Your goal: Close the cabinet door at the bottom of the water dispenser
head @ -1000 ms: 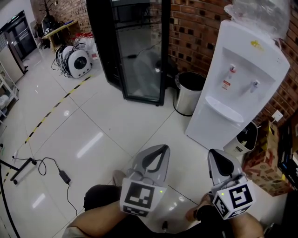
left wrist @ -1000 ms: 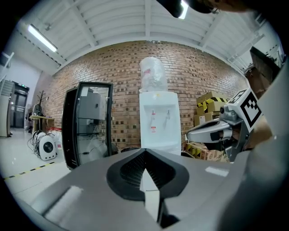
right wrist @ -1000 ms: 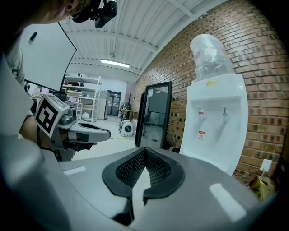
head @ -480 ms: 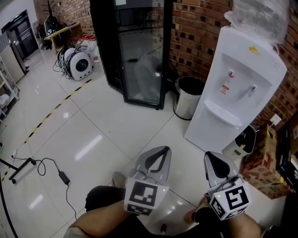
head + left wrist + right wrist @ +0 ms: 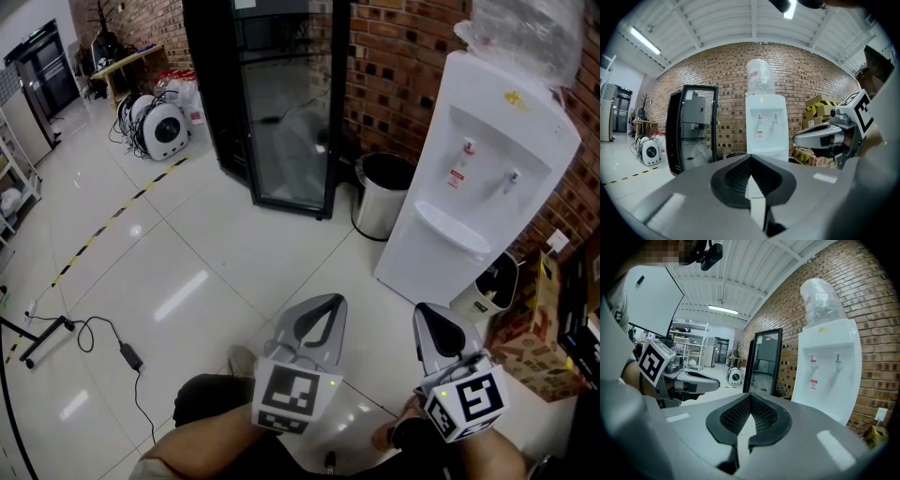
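Observation:
The white water dispenser (image 5: 478, 178) stands against the brick wall at the right, with a bottle wrapped in plastic on top. Its lower front (image 5: 417, 258) shows as plain white, and I cannot make out a door there. Both grippers are held low in front of me, well short of the dispenser and pointing toward it. The left gripper (image 5: 330, 302) is shut and empty. So is the right gripper (image 5: 429, 311). The dispenser (image 5: 763, 126) rises above the closed jaws in the left gripper view, and it stands at the right (image 5: 829, 366) in the right gripper view. Its base is hidden in both.
A black glass-door fridge (image 5: 281, 103) stands left of the dispenser, with a steel bin (image 5: 380, 192) between them. A small lined bin (image 5: 489, 284) and cardboard boxes (image 5: 539, 337) sit to its right. A cable with a power adapter (image 5: 128, 355) lies on the tiled floor at the left.

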The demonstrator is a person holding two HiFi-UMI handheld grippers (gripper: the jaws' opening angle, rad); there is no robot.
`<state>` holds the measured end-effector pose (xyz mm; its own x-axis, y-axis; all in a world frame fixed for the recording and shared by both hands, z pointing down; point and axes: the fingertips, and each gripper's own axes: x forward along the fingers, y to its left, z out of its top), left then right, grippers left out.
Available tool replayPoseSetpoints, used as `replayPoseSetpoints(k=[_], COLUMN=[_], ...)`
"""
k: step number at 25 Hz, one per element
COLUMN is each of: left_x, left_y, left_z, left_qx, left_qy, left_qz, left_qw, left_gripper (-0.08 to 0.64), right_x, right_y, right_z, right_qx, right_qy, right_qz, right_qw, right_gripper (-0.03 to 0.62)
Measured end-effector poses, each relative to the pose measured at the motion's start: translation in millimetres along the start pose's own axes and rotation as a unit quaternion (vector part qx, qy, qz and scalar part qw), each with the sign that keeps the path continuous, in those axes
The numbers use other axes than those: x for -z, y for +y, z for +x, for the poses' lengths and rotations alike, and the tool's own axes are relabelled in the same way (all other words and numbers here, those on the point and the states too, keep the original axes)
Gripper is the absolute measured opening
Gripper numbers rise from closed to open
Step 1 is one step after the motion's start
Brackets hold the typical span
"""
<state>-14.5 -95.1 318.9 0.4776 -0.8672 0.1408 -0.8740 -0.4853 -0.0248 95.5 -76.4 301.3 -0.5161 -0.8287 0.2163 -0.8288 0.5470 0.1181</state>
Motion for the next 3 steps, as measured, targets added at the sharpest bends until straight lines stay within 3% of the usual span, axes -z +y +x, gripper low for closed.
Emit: replayPoseSetpoints(k=[3], left_x=[-0.1], left_y=[-0.5], left_z=[0.9], left_qx=[0.001], left_qy=[0.0], left_qz=[0.001], left_qw=[1.0], left_gripper=[0.0], right_x=[1.8], right_y=[-0.7], right_z=[0.0], right_qx=[0.0], right_qy=[0.002], right_qz=[0.0], right_qw=[1.0], right_gripper=[0.012])
